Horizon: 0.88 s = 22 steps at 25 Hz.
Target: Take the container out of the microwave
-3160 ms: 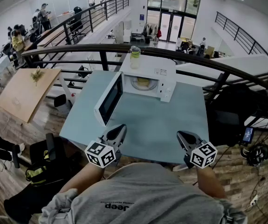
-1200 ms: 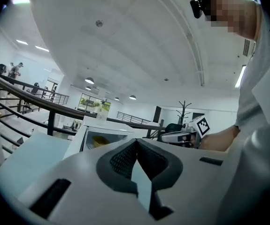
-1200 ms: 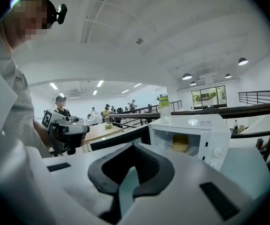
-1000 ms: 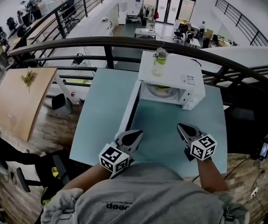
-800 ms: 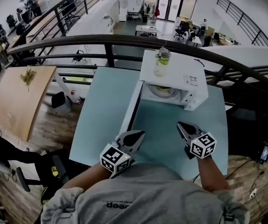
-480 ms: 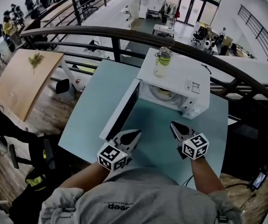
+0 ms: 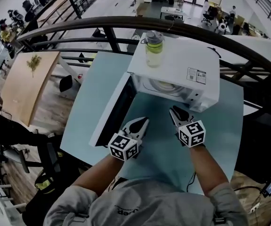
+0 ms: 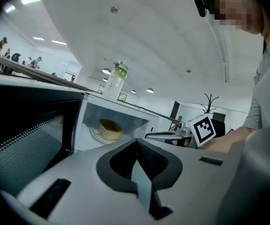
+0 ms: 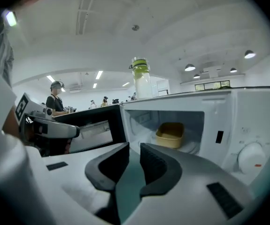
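A yellow container (image 9: pixel 170 135) sits on the turntable inside the white microwave (image 7: pixel 182 69); it also shows in the left gripper view (image 8: pixel 110 129). The microwave door (image 7: pixel 112 112) stands swung open to the left. My left gripper (image 7: pixel 143 121) is shut and empty, low over the table in front of the opening. My right gripper (image 7: pixel 173 110) is just short of the cavity's front. Its jaws have just been opening and stand a narrow gap apart (image 9: pixel 134 146), with nothing between them. Both grippers point toward the container and touch nothing.
A bottle of pale liquid (image 7: pixel 154 48) stands on top of the microwave. The microwave rests on a light blue table (image 7: pixel 220 126), with a dark railing (image 7: pixel 102 22) behind it. The control knob (image 9: pixel 251 156) is right of the cavity.
Both grippers have moved forward and down toward the open microwave. The head view has closed in on the microwave.
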Available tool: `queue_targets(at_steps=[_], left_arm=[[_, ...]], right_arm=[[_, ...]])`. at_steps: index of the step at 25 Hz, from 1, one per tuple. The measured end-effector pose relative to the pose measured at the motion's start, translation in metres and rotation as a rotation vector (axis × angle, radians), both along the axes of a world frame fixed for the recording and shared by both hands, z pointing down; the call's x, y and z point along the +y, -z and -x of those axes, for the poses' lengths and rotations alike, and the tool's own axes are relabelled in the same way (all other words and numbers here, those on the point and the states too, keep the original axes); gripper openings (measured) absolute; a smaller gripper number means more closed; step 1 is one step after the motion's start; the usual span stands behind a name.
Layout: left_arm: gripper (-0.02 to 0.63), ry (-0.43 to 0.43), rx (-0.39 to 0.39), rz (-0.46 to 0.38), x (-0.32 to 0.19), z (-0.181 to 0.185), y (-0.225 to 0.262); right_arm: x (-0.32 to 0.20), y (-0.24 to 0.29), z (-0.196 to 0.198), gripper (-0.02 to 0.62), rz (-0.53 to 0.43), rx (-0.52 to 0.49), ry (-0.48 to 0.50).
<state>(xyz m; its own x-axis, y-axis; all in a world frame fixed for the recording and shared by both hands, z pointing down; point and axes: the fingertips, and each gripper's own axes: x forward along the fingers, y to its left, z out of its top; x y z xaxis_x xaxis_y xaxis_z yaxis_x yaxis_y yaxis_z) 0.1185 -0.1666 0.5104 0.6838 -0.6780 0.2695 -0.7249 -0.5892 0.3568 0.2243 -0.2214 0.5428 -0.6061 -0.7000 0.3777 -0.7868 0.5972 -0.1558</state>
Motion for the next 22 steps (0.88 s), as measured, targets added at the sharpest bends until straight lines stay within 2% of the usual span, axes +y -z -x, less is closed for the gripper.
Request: queue_targets(at_steps=[8, 13, 19, 22], left_arm=[[0.015, -0.014, 0.009, 0.021, -0.027, -0.001, -0.035], [0.015, -0.009, 0.020, 0.013, -0.037, 0.001, -0.044], [0.015, -0.009, 0.047, 0.027, -0.037, 0.002, -0.055], [0.016, -0.017, 0.054, 0.032, -0.034, 0.001, -0.059]], right_arm=[[-0.059, -0.039, 0.017, 0.163, -0.018, 0.058, -0.108], [-0.094, -0.053, 0.014, 0.269, -0.035, 0.070, -0.205], [-0.123, -0.059, 0.010, 0.356, -0.073, 0.094, -0.314], [-0.137, -0.065, 0.007, 0.395, -0.055, 0.095, -0.354]])
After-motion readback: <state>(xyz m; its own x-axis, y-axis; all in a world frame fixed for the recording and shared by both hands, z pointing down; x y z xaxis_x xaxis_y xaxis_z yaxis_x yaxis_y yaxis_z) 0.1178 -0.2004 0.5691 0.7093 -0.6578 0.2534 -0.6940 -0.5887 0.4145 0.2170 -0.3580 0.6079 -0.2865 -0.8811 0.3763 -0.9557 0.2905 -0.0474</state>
